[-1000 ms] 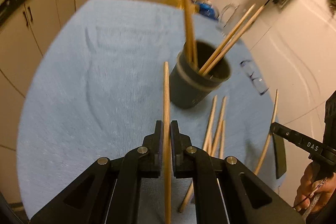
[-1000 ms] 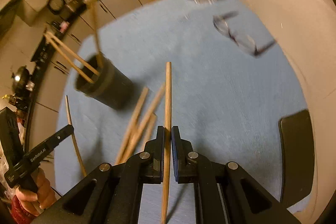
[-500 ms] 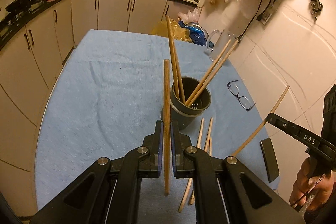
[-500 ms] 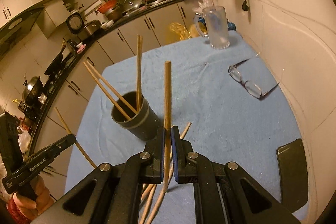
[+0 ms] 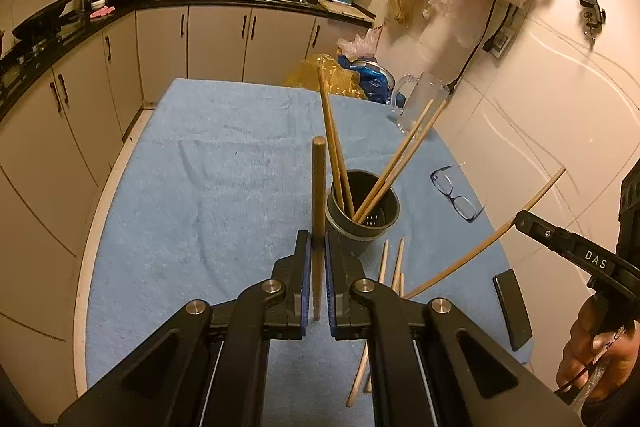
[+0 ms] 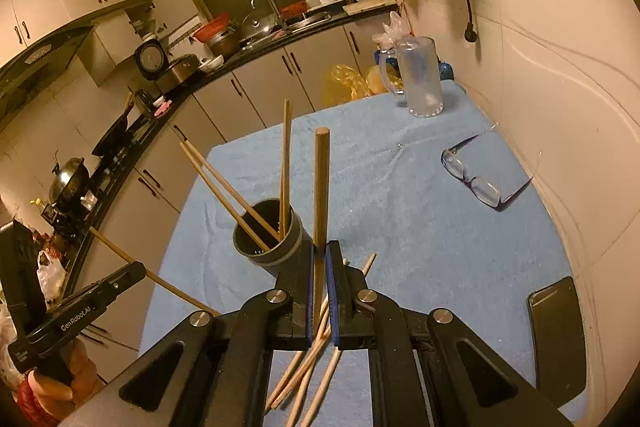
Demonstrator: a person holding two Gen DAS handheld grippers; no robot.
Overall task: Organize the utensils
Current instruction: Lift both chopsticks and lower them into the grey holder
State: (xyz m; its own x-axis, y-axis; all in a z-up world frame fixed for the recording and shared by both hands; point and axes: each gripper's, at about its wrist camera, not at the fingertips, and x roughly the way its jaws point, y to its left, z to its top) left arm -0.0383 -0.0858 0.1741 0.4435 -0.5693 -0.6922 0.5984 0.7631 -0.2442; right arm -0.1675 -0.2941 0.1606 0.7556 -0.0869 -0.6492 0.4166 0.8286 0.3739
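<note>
Both hands have risen since the earlier frames, lifting one chopstick each clear of the blue-covered counter (image 5: 200,187). Four chopsticks already stand in the dark holder (image 5: 362,215); three or so loose chopsticks (image 6: 312,367) lie beside it, still to collect. Left gripper (image 5: 318,267): jaws narrow, clamped on its chopstick (image 5: 319,195). Right gripper (image 6: 320,275): jaws likewise pinch the second chopstick (image 6: 321,187).
</note>
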